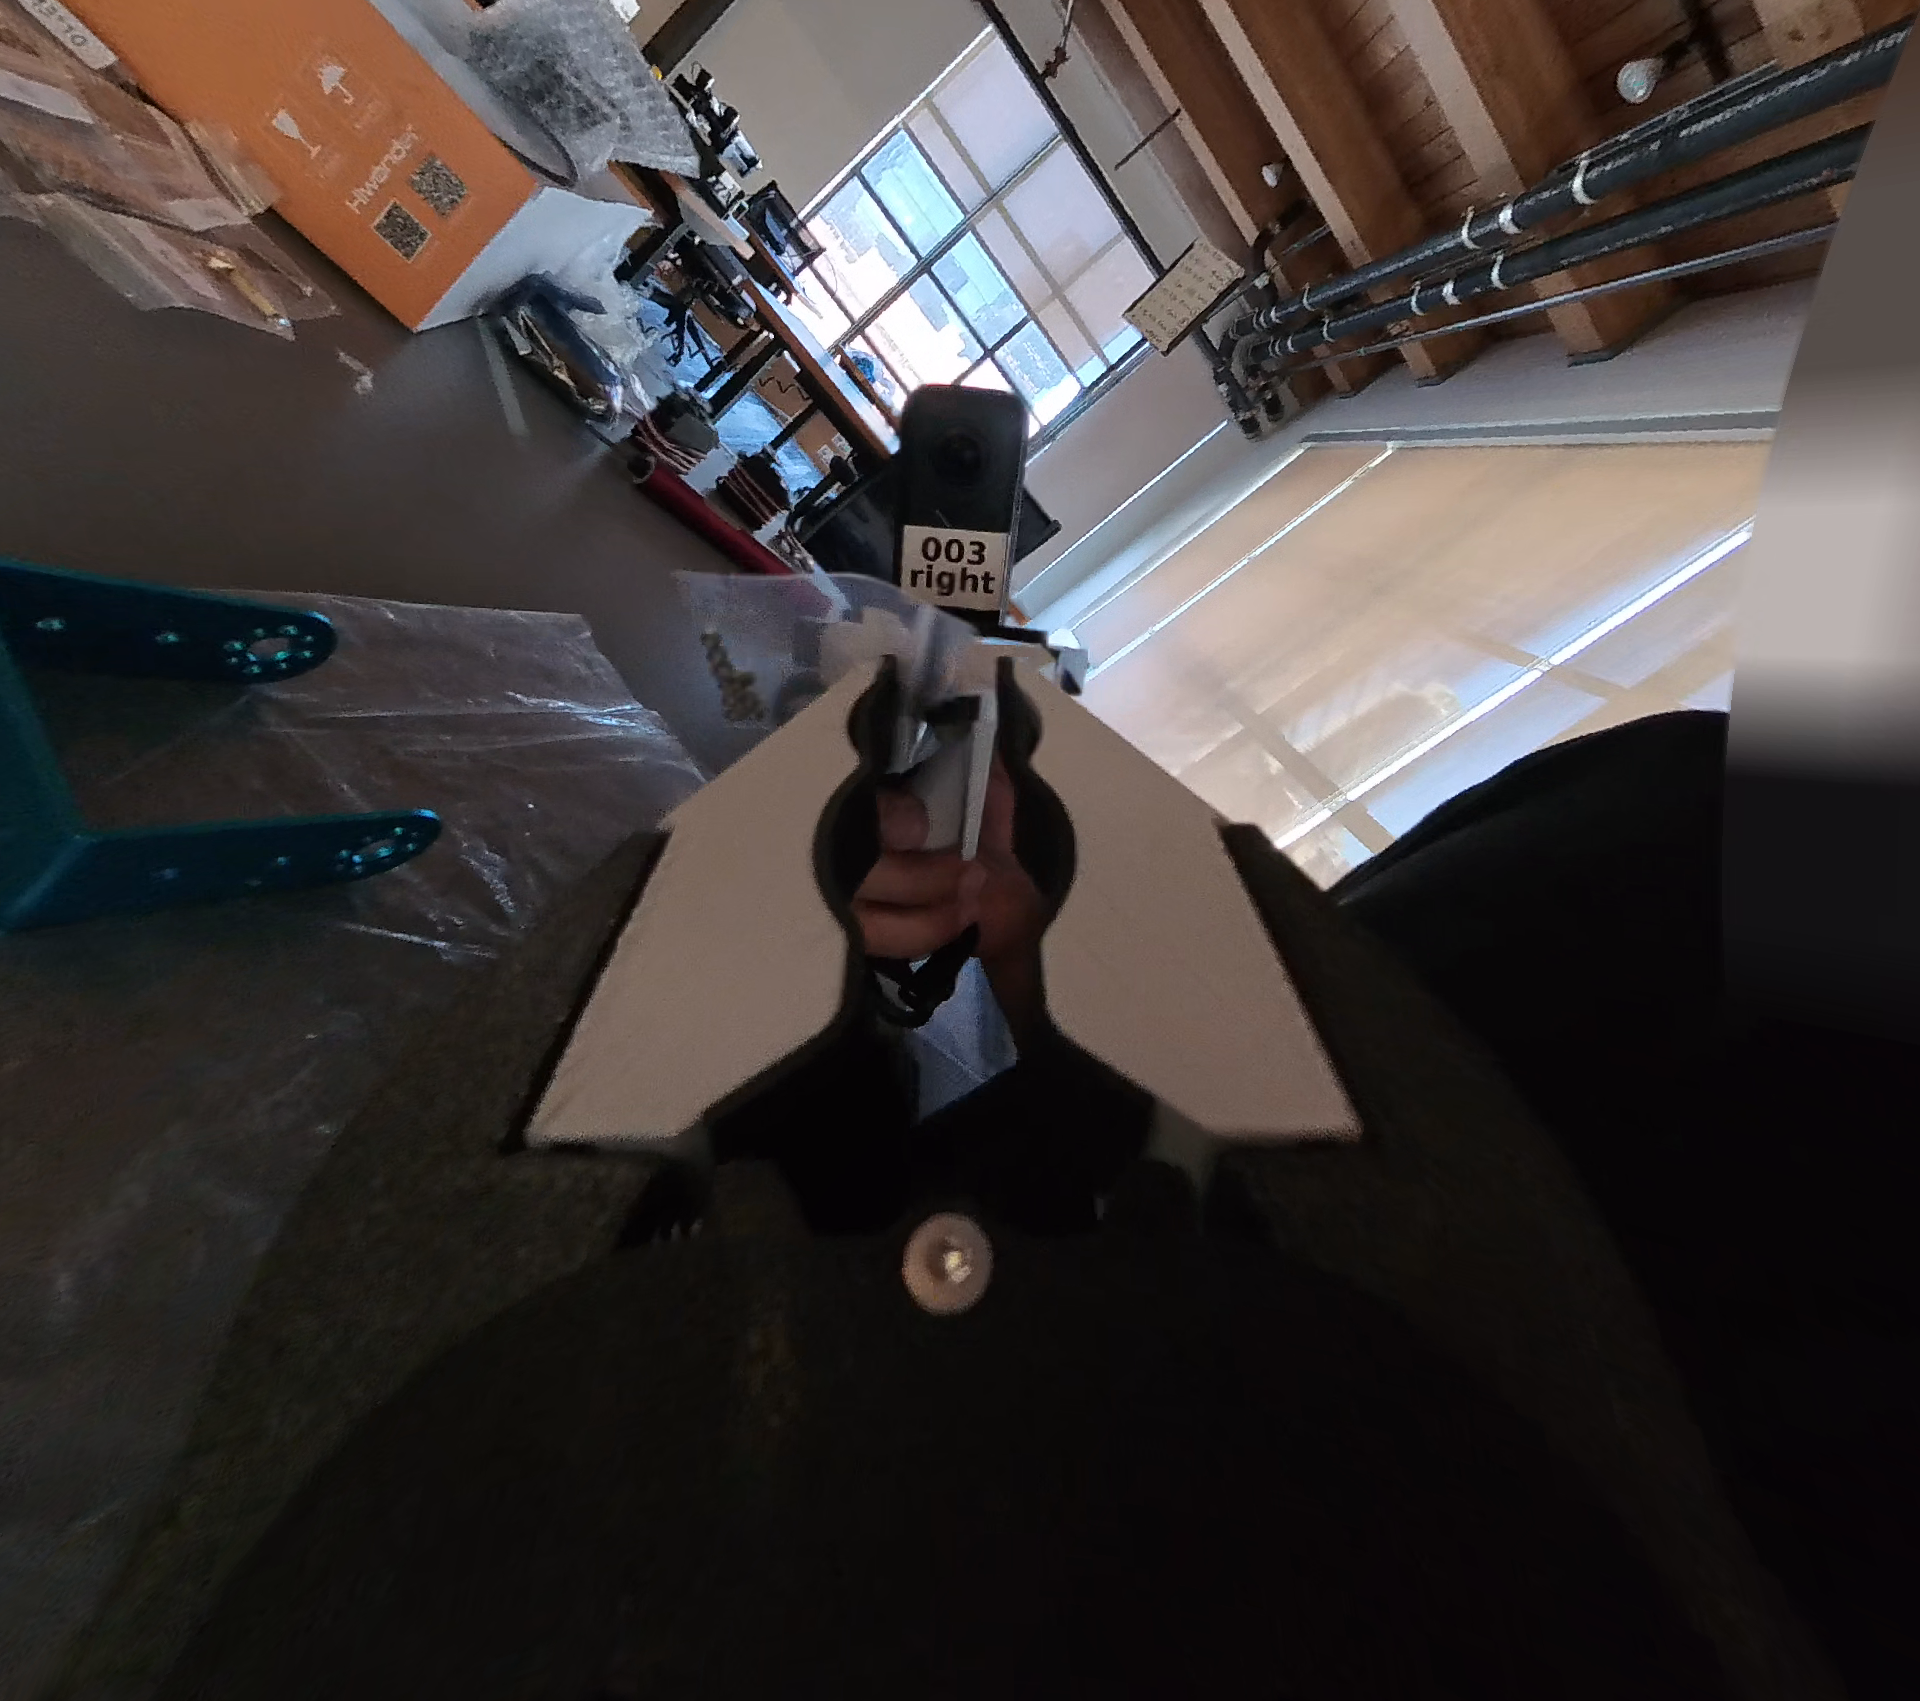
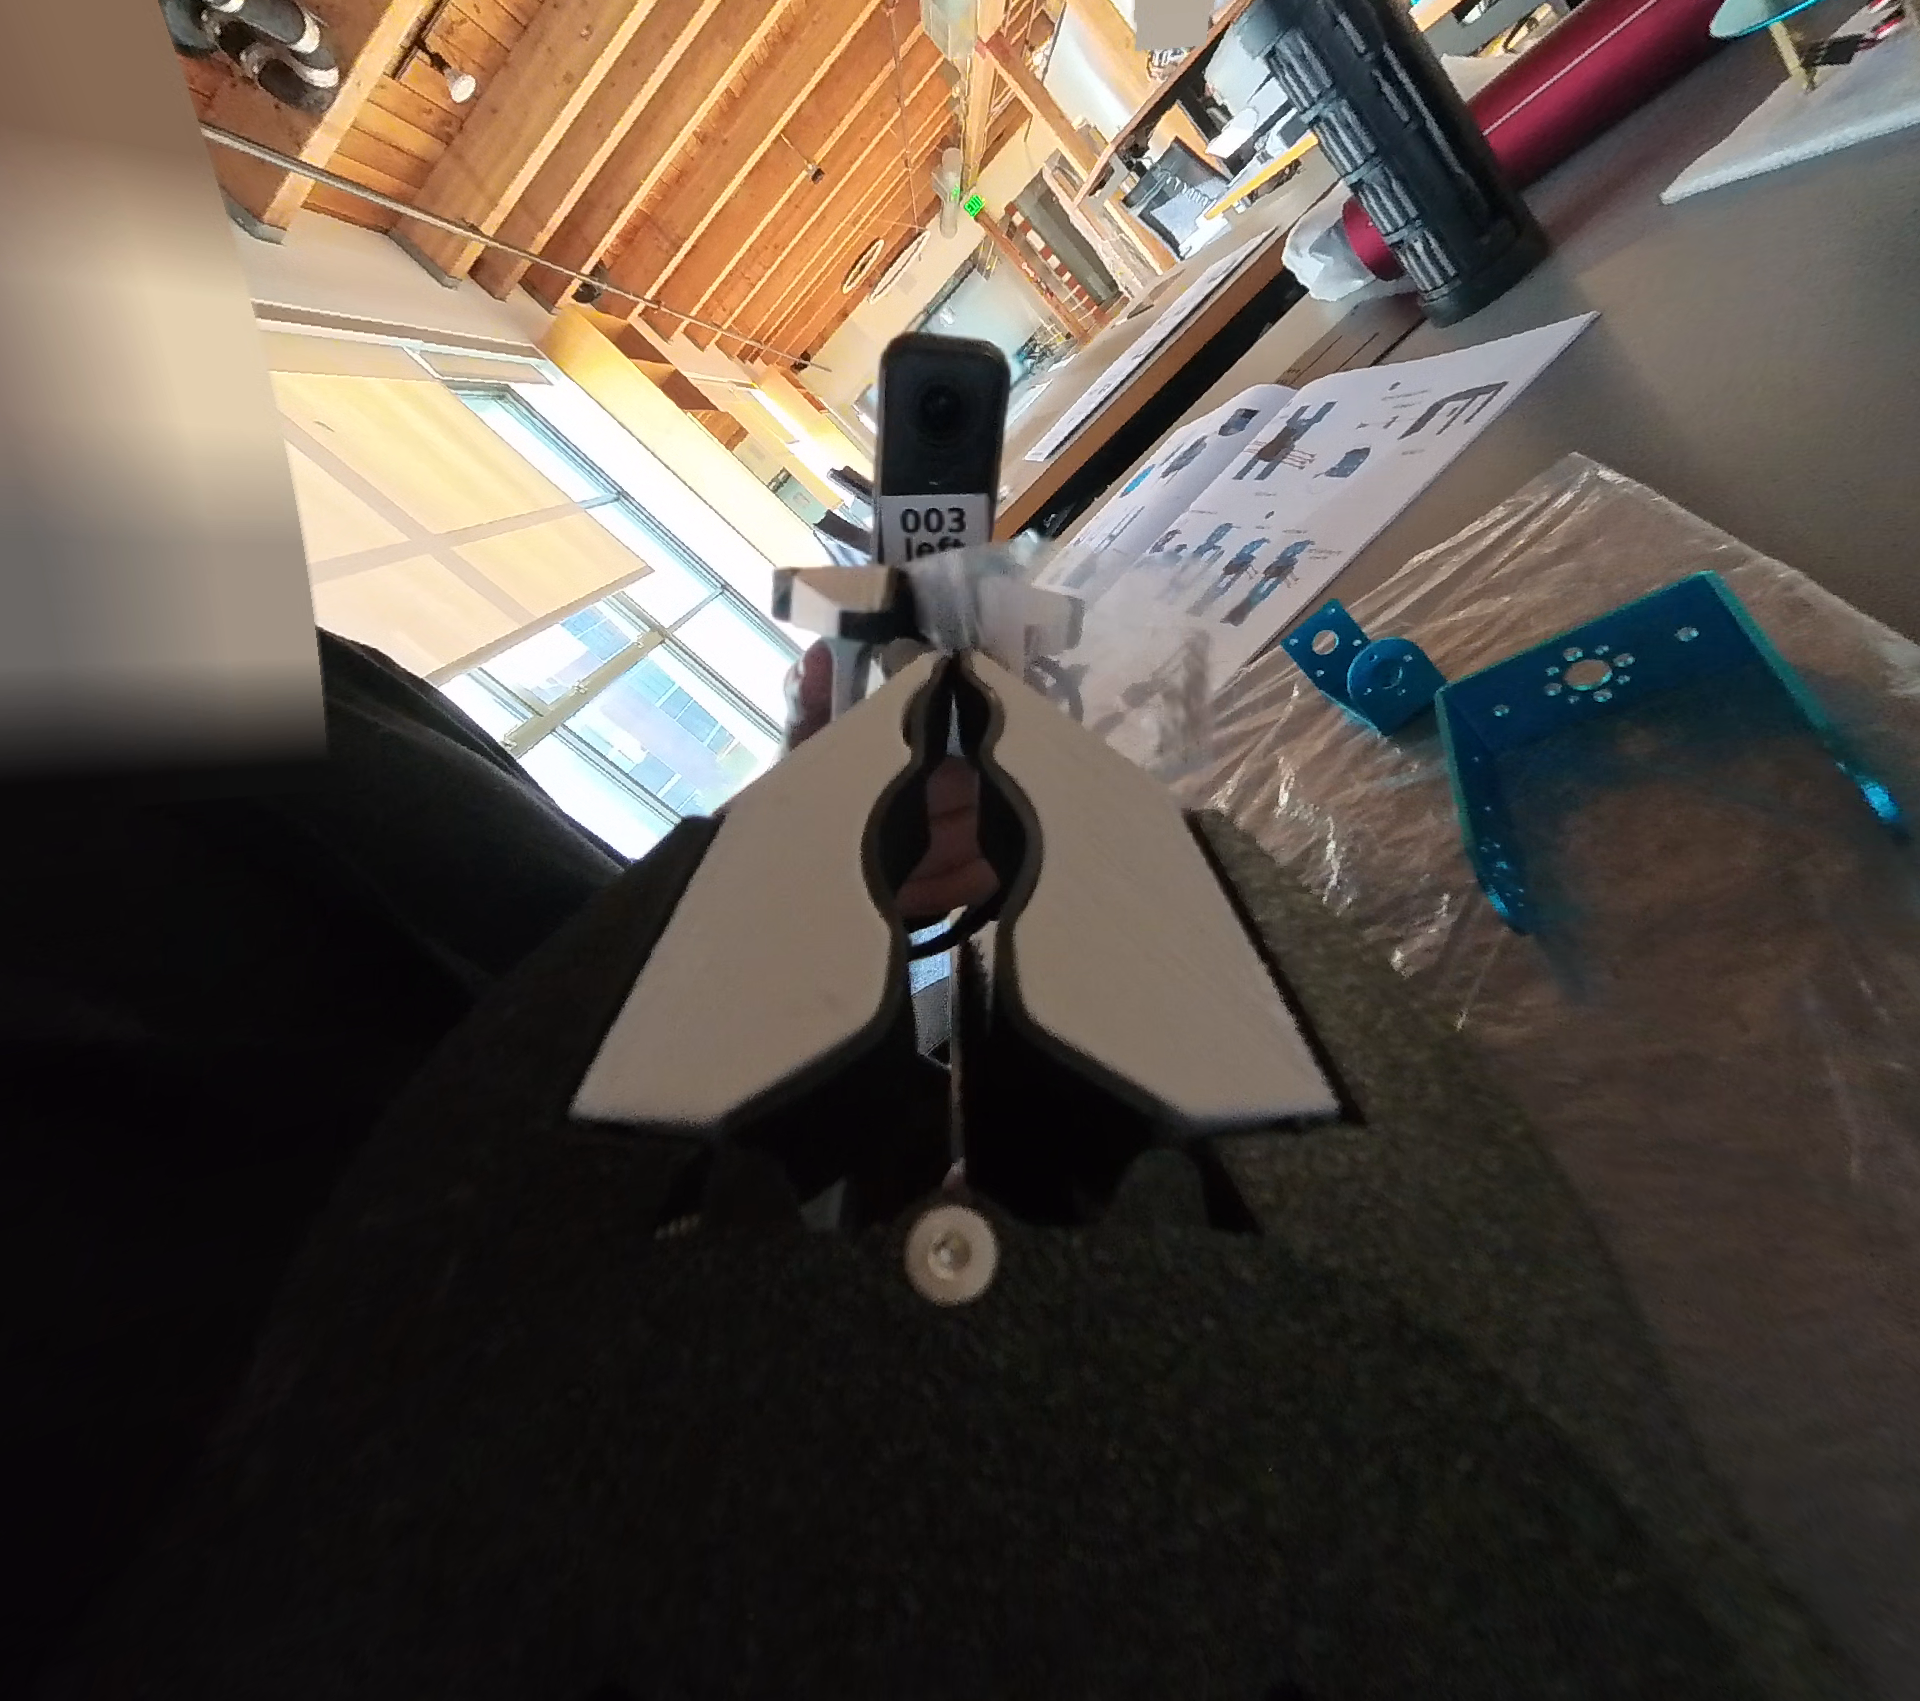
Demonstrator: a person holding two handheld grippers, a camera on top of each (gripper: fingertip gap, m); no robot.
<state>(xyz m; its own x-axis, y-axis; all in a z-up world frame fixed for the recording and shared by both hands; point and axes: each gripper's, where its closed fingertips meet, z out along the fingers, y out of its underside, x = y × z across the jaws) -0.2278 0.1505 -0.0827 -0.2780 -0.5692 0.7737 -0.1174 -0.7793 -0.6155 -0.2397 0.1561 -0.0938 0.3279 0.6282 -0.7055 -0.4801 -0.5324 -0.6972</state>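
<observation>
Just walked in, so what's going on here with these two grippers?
A person holds both grippers tip to tip above the table. The left gripper and right gripper each look shut on the same small clear plastic bag. Blue metal brackets lie on plastic wrap, beside an open instruction booklet.

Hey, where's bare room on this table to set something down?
Bare tabletop between the orange box and plastic sheet, and past the booklet by the mesh holder. Blue brackets crowd the sheet; left gripper and right gripper pinch a clear bag.
</observation>
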